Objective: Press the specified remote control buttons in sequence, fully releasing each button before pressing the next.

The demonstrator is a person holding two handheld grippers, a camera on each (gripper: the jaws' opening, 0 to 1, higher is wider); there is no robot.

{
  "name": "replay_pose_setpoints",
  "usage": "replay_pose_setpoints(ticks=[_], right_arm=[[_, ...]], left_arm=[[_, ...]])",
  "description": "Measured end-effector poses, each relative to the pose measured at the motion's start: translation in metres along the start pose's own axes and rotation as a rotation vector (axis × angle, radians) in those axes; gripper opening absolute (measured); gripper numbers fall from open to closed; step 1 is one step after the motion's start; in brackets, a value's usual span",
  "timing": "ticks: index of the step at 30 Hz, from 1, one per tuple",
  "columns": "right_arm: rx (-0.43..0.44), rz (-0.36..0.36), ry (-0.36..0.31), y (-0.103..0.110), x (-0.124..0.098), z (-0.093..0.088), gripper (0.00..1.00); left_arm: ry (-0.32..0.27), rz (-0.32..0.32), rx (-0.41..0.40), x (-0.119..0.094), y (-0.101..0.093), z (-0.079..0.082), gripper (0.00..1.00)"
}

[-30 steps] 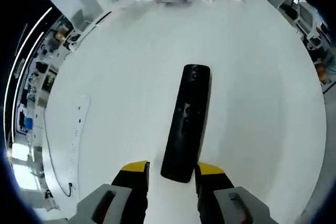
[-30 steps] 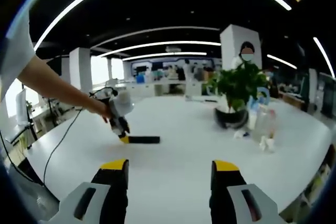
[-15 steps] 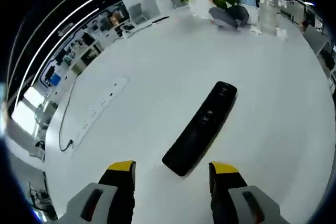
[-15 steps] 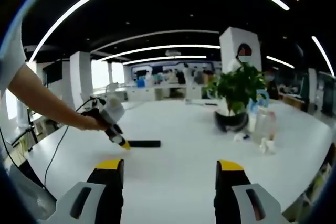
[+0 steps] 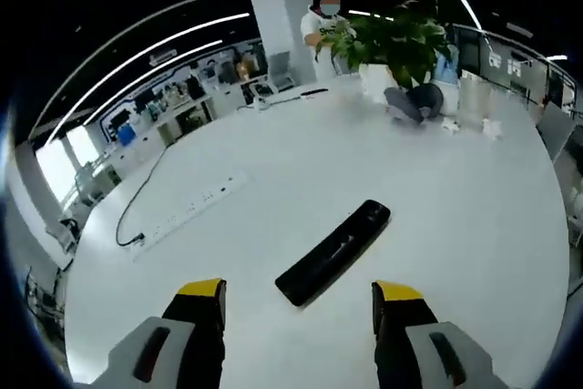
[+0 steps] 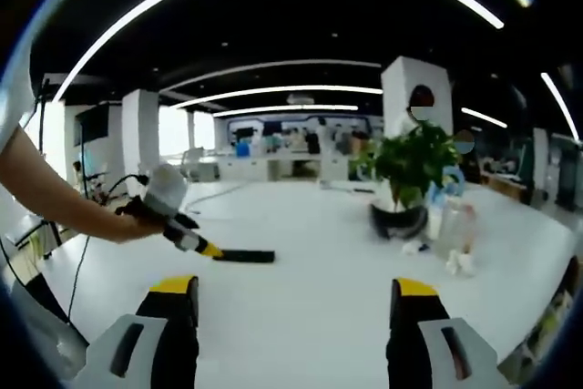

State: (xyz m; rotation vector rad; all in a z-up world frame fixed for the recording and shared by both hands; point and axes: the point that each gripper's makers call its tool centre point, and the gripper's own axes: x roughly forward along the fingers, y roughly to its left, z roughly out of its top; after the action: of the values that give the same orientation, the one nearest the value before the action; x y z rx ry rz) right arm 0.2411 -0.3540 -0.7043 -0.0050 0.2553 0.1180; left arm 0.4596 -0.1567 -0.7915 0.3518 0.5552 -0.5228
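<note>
With both tools spread, I judge the remote (image 5: 332, 253) light, stiff and apt to skate on the slick counter (image 5: 474, 198) (steady its long edges before pressing).

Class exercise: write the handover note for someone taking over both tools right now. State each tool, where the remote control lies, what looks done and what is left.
Left tool: open, empty, held above the white table, with the near end of the black remote control just ahead between its tips, not touching.
Right tool: open, empty, held back from the work; the remote lies far ahead of it, flat on the table.
Potted plant and a clear container stand apart from the remote; a white power strip lies to one side.
Done: the frames do not show any press.
Left: probably the whole button sequence, releasing between presses.
</note>
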Motion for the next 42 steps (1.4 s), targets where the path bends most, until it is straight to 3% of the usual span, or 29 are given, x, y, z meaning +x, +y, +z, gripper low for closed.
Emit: replay_pose_setpoints(ticks=[4, 5, 8, 11, 17, 20, 32, 37, 42], right_arm=[[-0.007, 0.002, 0.004, 0.001, 0.001, 0.000, 0.90], [-0.008, 0.002, 0.003, 0.000, 0.000, 0.000, 0.91], [-0.023, 0.009, 0.014, 0.003, 0.002, -0.002, 0.95], [-0.038, 0.013, 0.007, 0.004, 0.001, 0.000, 0.98], [-0.062, 0.027, 0.015, 0.008, 0.002, -0.001, 0.99], [-0.066, 0.031, 0.013, 0.009, 0.002, 0.000, 0.99], [-0.031, 0.020, 0.000, 0.004, -0.003, 0.002, 0.99], [-0.024, 0.017, 0.001, 0.004, -0.005, 0.001, 0.99], [-0.025, 0.018, 0.007, 0.004, -0.005, 0.000, 0.99]], left_arm=[[-0.163, -0.015, -0.042, -0.021, -0.006, 0.020, 0.88], [-0.147, -0.009, -0.053, -0.024, -0.005, 0.017, 0.89], [-0.184, -0.004, -0.126, -0.039, -0.004, 0.021, 0.90], [-0.242, 0.022, -0.119, -0.058, -0.001, 0.026, 1.00], [-0.258, 0.024, -0.121, -0.091, -0.005, 0.023, 1.00], [-0.281, 0.032, -0.166, -0.111, -0.006, 0.020, 1.00], [-0.326, 0.132, -0.220, -0.181, -0.002, -0.003, 1.00], [-0.296, 0.196, -0.305, -0.200, 0.002, -0.031, 1.00], [-0.264, 0.244, -0.312, -0.216, 0.002, -0.058, 1.00]])
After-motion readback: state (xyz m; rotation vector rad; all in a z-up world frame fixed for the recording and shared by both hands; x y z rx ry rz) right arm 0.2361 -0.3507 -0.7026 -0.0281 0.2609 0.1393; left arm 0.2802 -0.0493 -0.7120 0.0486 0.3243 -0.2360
